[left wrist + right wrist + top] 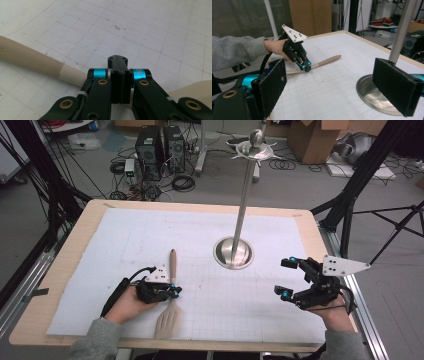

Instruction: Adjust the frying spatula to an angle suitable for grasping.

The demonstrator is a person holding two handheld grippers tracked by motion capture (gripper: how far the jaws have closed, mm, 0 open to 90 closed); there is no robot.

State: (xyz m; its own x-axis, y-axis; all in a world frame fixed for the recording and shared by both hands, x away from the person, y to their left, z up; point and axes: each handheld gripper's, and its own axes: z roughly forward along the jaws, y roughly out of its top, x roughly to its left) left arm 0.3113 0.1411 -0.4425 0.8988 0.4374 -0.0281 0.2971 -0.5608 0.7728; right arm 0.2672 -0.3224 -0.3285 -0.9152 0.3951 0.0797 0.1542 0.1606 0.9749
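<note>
Left hand-held gripper [173, 291]: was seen with its jaws drawn together on the neck of the wooden spatula [170, 296], where handle met blade; in the left gripper view [120, 82] the jaws were pressed close, with the handle running off to one side and the blade to the other.

Right hand-held gripper [285, 277]: was held wide open above the tabletop [75, 250], nothing between its jaws; its felt-faced pads [273, 85] were seen well apart.

Spatula, place: was lying flat on the white gridded mat [125, 235], near the front edge, handle pointed away from the person, blade towards them; well apart from the metal stand [233, 252].

Spatula, look: pale wood, a rounded slender handle [328, 60], a flat slotted blade; a lighter band was noted at the neck [72, 75].

Risk, swing: the grip was judged to sit off the balance point; on a lift the blade end could sag or turn between the jaws.

Risk, slip: the rounded smooth neck could slide if the squeeze were eased.

Risk, collision: a long handle swung towards the stand's pole [402, 27] could strike it; the hooks at its top [256, 147] were judged a narrow target.
</note>
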